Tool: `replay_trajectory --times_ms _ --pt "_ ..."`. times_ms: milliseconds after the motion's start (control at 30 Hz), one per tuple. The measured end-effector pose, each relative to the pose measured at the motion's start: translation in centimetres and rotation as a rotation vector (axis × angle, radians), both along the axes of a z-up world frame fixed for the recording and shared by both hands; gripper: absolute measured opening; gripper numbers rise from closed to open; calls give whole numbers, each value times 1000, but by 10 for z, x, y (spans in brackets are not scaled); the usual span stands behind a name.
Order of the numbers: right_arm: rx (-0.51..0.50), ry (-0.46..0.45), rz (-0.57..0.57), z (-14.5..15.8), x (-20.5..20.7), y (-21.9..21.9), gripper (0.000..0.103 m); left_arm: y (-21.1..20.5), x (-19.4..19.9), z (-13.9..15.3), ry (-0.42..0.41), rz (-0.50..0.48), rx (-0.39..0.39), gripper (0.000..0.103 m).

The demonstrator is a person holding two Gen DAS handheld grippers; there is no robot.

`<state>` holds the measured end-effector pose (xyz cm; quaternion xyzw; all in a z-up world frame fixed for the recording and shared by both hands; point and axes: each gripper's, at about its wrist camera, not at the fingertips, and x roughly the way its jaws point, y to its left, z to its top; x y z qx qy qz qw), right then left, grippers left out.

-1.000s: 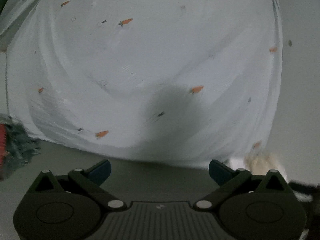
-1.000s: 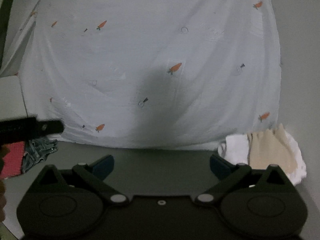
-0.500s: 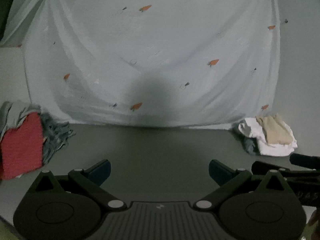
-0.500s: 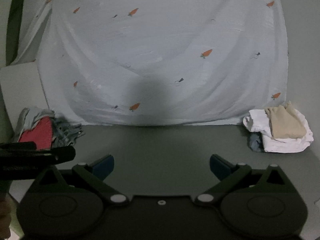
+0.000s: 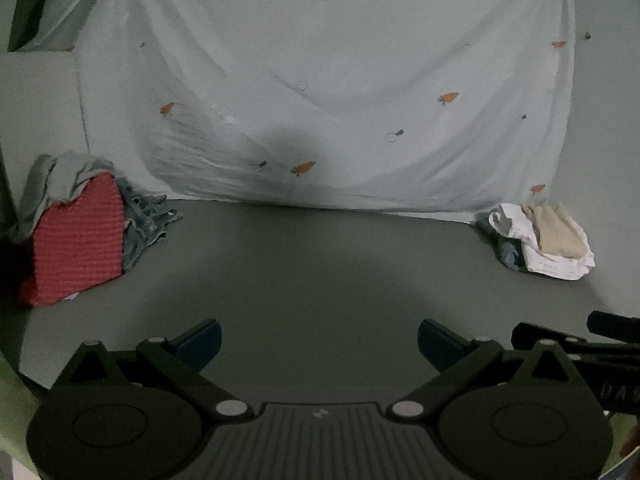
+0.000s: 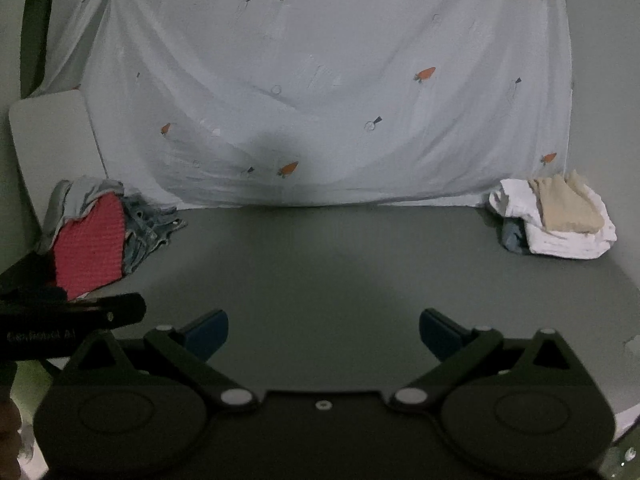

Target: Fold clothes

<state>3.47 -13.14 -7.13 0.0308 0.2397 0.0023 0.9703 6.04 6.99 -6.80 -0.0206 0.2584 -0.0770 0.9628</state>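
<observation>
A heap of unfolded clothes sits at the table's left: a red knit piece (image 5: 80, 236) (image 6: 94, 248) under a grey garment, with denim (image 5: 146, 216) (image 6: 154, 222) beside it. At the right lies a folded stack (image 5: 548, 240) (image 6: 560, 220), white with a beige piece on top. My left gripper (image 5: 318, 340) is open over bare table, holding nothing. My right gripper (image 6: 324, 332) is open too, also empty. Both hover near the front edge, well short of either pile. Each gripper's body shows at the edge of the other's view.
The grey table (image 5: 320, 272) (image 6: 328, 272) spreads between the two piles. A pale sheet printed with carrots (image 5: 340, 80) (image 6: 320, 80) hangs behind the table's far edge. A white panel (image 6: 52, 144) stands at the back left.
Both grippers have pulled back from the hanging sheet toward the table's front. The table and both clothes piles have come into view. Both stay open.
</observation>
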Motion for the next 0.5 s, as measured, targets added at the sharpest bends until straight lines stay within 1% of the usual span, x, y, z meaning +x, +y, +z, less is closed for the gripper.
replay_trajectory --times_ms 133,267,333,500 --pt "-13 -7 0 -2 -6 7 103 8 -7 1 -19 2 7 103" --pt "-1 -3 1 -4 -14 9 103 13 -12 1 -25 7 2 103" --pt "-6 -10 4 -4 -18 10 103 15 -15 1 -26 10 -7 103" --pt "-10 -27 8 -3 -25 10 103 18 -17 3 -37 17 1 103"
